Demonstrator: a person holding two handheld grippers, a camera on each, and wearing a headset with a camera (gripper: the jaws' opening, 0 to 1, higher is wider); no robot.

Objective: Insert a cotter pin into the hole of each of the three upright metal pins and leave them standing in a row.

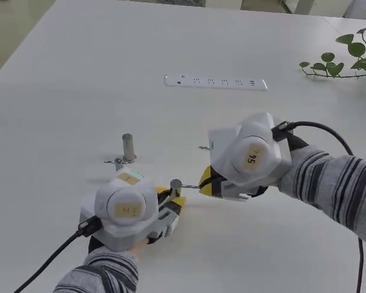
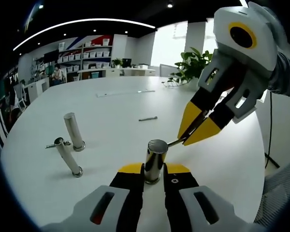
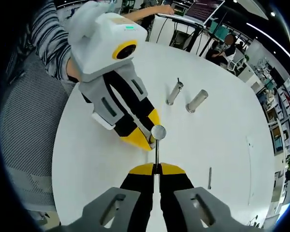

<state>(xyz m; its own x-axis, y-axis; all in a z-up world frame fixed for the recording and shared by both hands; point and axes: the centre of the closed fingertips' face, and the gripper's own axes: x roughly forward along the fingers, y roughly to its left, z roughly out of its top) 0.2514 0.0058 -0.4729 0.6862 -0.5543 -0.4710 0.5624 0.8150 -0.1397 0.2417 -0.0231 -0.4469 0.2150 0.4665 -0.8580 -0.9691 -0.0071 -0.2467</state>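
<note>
On the table [image 1: 171, 36], left gripper [image 2: 154, 168] grips an upright pin [image 2: 156, 153]; right gripper [image 3: 157, 168] pinches a horizontal cotter pin [image 3: 156, 153].

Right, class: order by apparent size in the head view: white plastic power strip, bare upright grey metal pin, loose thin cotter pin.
White plastic power strip; bare grey metal pin; thin cotter pin.

Left gripper [image 1: 174, 201] and right gripper [image 1: 204, 182]: white-grey housings, black jaws, yellow tips, a tan label on top of each. Held metal pin [image 2: 155, 157]: shiny silver-grey, as are the other two. Cotter pin [image 3: 156, 153]: thin, silver. Tabletop [image 1: 79, 73]: plain white. Power strip [image 1: 216, 82]: white. Sleeve [image 1: 335, 183]: grey, dark stripes. Cable [image 1: 320, 127]: black. Plant [image 1: 348, 58]: green leaves.
</note>
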